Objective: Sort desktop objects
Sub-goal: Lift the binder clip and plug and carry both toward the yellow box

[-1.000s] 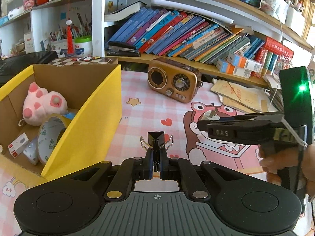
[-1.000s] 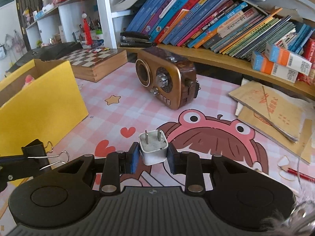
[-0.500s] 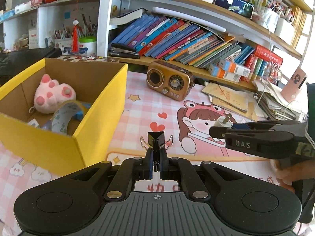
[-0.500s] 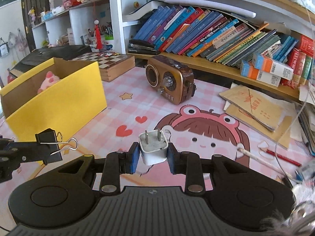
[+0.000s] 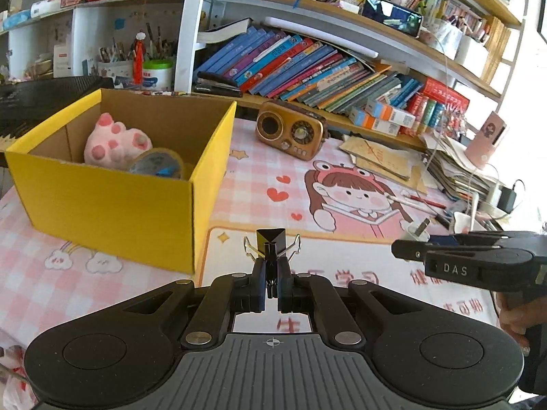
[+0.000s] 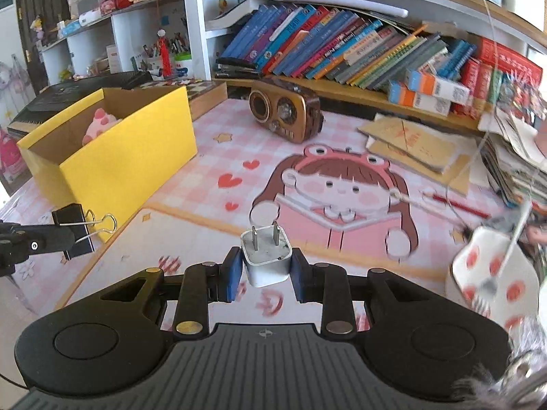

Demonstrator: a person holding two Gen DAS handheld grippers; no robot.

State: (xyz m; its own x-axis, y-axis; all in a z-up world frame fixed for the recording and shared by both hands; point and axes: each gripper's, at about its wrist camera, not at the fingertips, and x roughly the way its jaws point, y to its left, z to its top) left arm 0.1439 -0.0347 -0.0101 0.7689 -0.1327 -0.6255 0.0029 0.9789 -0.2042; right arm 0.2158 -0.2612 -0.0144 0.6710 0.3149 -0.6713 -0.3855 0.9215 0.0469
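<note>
The worktop (image 5: 259, 191) under its pink cartoon mat carried an open yellow cardboard box (image 5: 112, 205) at ten o'clock, already holding a pink plush toy (image 5: 116, 141) and what looked like a tape roll (image 5: 157, 165). The right gripper (image 6: 266, 264) pinched a small white plug adapter (image 6: 266, 259), prongs up; the left gripper (image 5: 271, 278) was pressed together on a black binder clip (image 5: 271, 242). Both hung short of the box, so a release there would probably miss its rim, and the clip's thin handle could twist loose.
</note>
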